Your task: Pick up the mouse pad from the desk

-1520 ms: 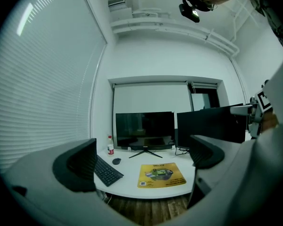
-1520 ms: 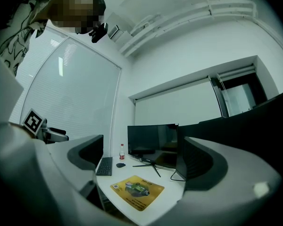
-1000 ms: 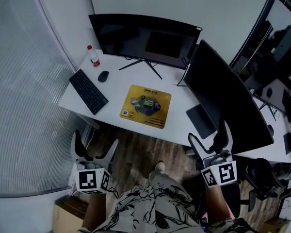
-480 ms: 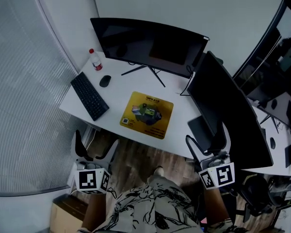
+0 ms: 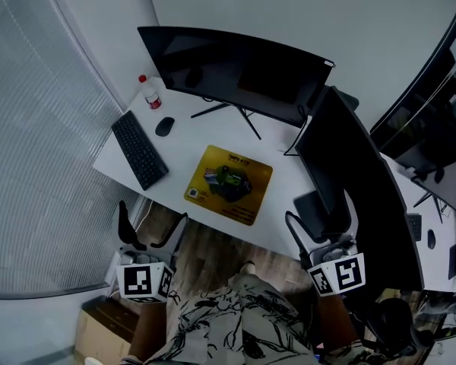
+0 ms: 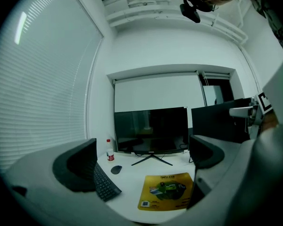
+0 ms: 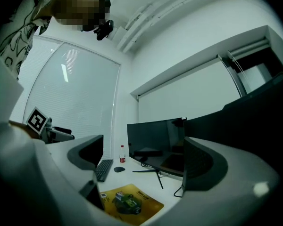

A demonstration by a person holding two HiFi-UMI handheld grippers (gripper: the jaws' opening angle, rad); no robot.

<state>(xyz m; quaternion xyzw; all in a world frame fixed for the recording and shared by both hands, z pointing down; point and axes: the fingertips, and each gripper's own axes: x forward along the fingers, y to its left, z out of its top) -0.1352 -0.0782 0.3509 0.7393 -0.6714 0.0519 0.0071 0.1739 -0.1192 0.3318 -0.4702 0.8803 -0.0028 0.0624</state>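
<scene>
A white counter (image 5: 190, 147) carries a wide curved monitor (image 5: 235, 71) at the back, with a second dark monitor (image 5: 357, 181) angled along its right side. A yellow mouse pad (image 5: 229, 183) with a green printed picture lies flat near the counter's front edge, between the second monitor and a black keyboard (image 5: 139, 150) set at a slant on the left. The left gripper (image 5: 152, 219) and right gripper (image 5: 319, 211) hang over the wooden floor (image 5: 213, 242) short of the counter, jaws spread wide with nothing between them, both well apart from the pad. A dark mouse (image 5: 165, 126) sits beyond the keyboard, near a red-capped bottle (image 5: 150, 93).
</scene>
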